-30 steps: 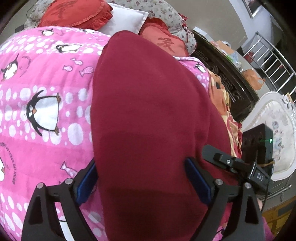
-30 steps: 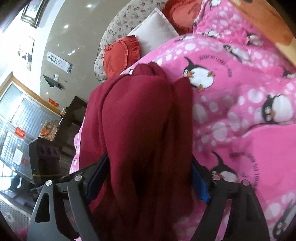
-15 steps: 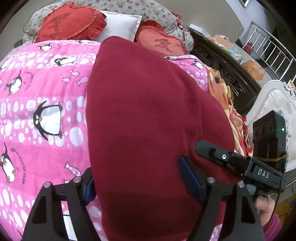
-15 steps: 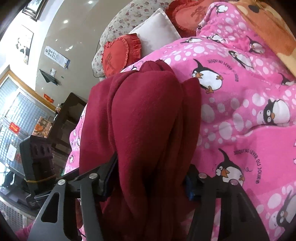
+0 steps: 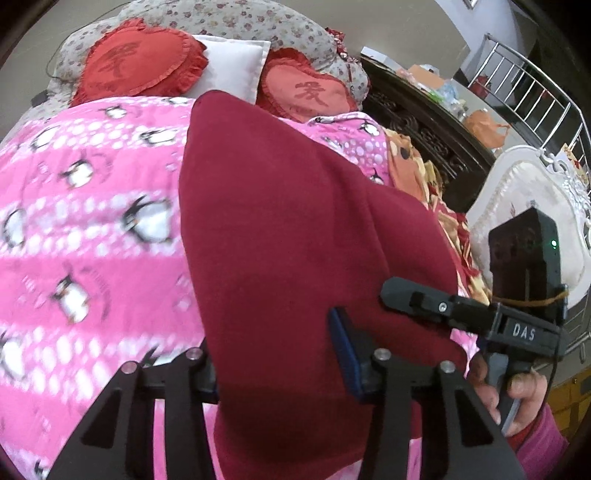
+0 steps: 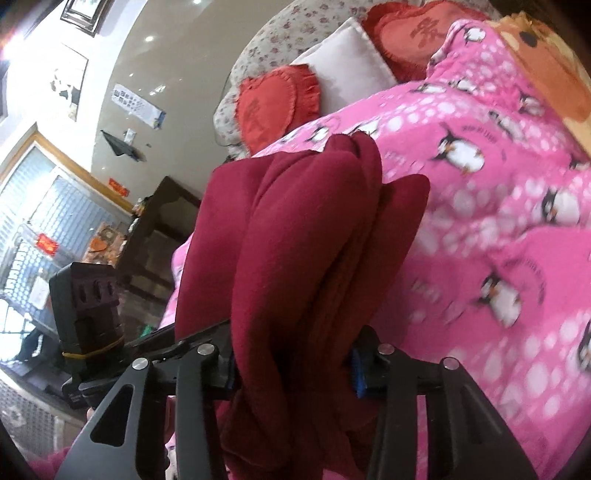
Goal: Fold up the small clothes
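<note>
Lifted higher: garment [image 5: 288, 229] | pinched in both claws (bunched) [image 6: 295, 365]

Garment [image 5: 295, 240] solid dark red, no print. Blanket [image 5: 92, 229] hot pink with white dots and black-and-white penguins, orange beaks. Two heart cushions [image 5: 136, 62] at far end red with frilled edges and a darker red character. Pillow [image 5: 232, 62] between them plain white. Bolster [image 5: 258, 26] behind, grey-beige with small floral print. Gripper fingers black, pads [image 5: 343, 354] blue. Right-side blanket [image 6: 546, 74] orange.
</note>
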{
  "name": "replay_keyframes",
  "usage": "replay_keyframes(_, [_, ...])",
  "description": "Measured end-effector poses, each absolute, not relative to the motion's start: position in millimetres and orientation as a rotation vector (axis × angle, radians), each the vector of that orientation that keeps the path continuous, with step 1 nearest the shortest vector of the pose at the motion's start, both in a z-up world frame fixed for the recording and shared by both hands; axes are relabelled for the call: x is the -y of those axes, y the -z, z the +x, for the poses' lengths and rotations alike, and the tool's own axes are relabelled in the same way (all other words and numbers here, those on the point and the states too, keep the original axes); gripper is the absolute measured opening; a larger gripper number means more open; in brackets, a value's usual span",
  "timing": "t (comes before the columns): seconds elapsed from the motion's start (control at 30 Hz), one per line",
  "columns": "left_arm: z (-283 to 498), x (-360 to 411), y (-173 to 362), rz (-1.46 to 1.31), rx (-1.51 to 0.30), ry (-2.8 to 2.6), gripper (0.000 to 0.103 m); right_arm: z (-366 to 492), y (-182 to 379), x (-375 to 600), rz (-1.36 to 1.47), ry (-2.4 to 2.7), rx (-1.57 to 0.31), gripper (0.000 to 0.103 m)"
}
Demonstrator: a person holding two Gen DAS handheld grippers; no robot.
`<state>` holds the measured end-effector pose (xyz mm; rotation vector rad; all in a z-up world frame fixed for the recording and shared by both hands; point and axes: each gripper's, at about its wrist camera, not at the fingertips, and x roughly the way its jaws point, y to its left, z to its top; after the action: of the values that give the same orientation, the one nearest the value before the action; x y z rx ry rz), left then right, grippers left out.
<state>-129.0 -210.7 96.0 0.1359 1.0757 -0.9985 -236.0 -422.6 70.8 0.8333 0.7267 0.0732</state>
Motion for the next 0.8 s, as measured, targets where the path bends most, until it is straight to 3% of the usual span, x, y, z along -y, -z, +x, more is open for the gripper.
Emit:
replay_keyframes(0.17, [-150, 160, -100, 0.171, -1.097, 0.956, 0.049, -244, -65, 382, 0.875, -0.169, -0.765, 0.020])
replay_keyframes(0.5, [-174, 107, -55, 0.139, -1.172, 0.877, 0.051, -246, -27, 327, 0.801, -0.158, -0.929, 0.024])
replay_keyframes(0.63, [-180, 108, -57, 0.168, -1.126, 0.831, 0.063, -256, -32, 330, 0.741, -0.095, -0.968, 0.029])
replay_keyframes(0.67, [-182, 108, -58, 0.186, -1.113, 0.809, 0.068, -260, -37, 330, 0.715, -0.075, -0.974, 0.029])
replay_keyframes(0.8, [-186, 100, -63, 0.201, -1.080, 0.753, 0.075, -275, -79, 310, 0.467, 0.006, -0.930, 0.025])
